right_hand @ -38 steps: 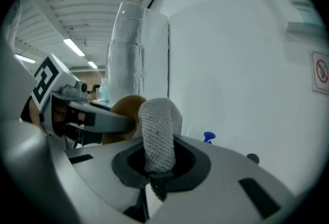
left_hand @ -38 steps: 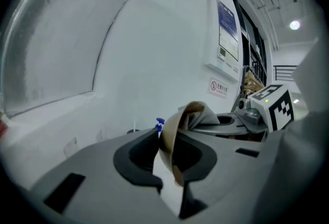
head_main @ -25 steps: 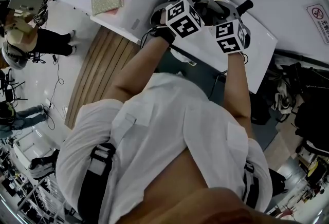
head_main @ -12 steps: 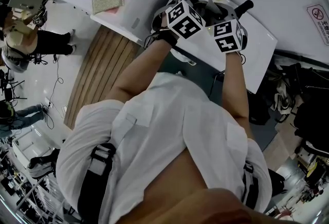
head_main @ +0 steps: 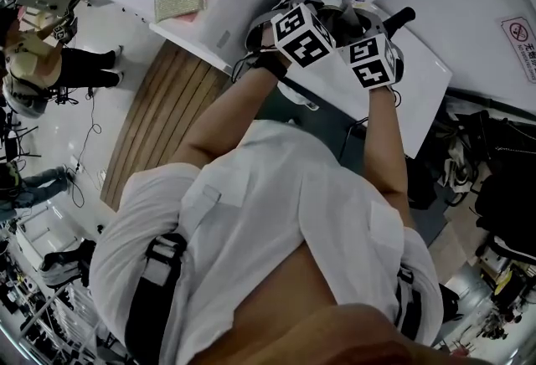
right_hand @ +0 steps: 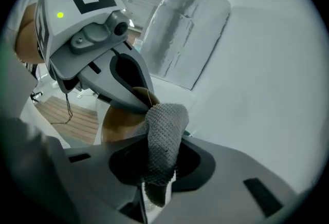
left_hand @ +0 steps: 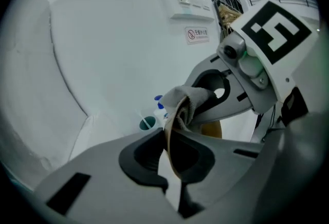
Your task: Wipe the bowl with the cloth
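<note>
Gripping rim of tan round bowl (right_hand: 115,121), left gripper (left_hand: 169,164) had jaws narrowed onto it, over white table (head_main: 423,91). Right gripper (right_hand: 159,171) jaws clamped grey knitted cloth (right_hand: 165,133); cloth touched bowl rim. White wall sign (left_hand: 198,34) bore red prohibition symbol; its print was unreadable.

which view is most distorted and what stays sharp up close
Both gripper views: heavy fisheye, black corners. Left gripper view: bowl rim sharp, wall bright and flat. Right gripper view: cloth weave crisp, left edge smeared. Head view: dimmest, mildly warped.
</note>
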A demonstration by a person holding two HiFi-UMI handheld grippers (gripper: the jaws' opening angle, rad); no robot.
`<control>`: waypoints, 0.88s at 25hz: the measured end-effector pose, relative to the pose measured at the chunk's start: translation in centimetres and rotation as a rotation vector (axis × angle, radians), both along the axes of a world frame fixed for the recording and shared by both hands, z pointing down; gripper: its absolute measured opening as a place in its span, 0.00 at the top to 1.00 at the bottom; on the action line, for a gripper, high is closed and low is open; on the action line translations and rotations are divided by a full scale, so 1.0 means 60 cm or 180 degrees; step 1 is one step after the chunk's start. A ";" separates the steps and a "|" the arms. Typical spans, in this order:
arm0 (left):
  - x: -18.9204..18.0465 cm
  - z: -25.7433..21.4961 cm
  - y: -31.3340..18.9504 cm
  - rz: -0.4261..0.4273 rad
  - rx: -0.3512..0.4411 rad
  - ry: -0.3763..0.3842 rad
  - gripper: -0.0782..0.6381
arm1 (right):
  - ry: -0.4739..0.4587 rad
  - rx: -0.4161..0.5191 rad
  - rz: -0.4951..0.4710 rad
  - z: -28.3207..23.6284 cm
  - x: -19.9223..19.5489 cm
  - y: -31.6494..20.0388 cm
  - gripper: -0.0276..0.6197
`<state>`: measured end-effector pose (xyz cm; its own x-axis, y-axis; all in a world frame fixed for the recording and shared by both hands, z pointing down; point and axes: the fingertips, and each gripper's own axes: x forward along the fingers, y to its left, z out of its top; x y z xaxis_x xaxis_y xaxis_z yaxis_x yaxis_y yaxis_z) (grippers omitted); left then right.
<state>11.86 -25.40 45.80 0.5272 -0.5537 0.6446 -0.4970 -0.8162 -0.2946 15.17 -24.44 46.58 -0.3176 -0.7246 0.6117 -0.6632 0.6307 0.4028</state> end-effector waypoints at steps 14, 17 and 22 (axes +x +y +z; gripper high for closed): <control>-0.017 -0.038 -0.030 -0.0695 -0.0199 0.1294 0.86 | -0.1569 0.0132 0.0771 -0.030 0.030 -0.024 0.87; -0.009 -0.020 -0.022 -0.0632 -0.0267 0.1272 0.86 | -0.1583 0.0021 0.0885 -0.018 0.039 -0.020 0.88; 0.009 -0.009 -0.017 -0.0346 -0.0220 0.0965 0.68 | -0.0915 0.0085 0.0826 -0.014 0.056 -0.033 0.89</control>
